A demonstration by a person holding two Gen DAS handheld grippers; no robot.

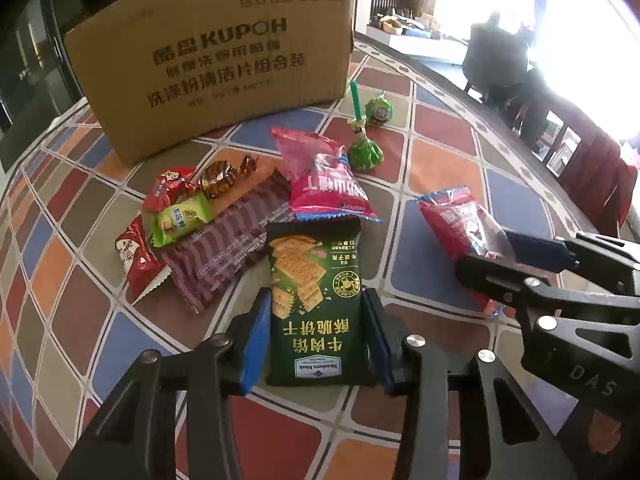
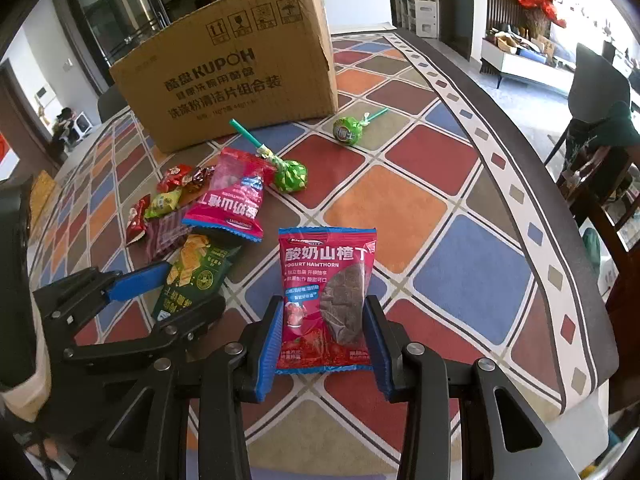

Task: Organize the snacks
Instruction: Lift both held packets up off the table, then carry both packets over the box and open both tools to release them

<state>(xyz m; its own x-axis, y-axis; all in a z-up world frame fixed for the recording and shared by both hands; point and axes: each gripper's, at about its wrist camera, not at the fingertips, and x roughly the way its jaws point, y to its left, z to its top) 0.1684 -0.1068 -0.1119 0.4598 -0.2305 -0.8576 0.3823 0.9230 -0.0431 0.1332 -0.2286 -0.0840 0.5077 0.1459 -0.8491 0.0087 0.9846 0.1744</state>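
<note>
A green cracker packet (image 1: 316,312) lies flat on the checked tablecloth between the blue pads of my left gripper (image 1: 316,296). The pads flank its long edges closely and the packet looks unsqueezed, so the gripper is open. The right wrist view shows this gripper (image 2: 190,286) at the lower left, over the same packet (image 2: 196,268). My right gripper (image 2: 323,304) is shut on a red yogurt hawthorn packet (image 2: 324,300), its pads pressing both sides. In the left wrist view that gripper (image 1: 492,256) sits at the right, on the red packet (image 1: 460,224).
A large cardboard box (image 1: 216,68) stands at the back. In front of it lie a second pink hawthorn packet (image 1: 324,184), a purple striped packet (image 1: 228,248), several small sweets (image 1: 180,208) and two green lollipops (image 1: 364,152). The table's rounded edge (image 2: 560,280) runs along the right, with chairs beyond.
</note>
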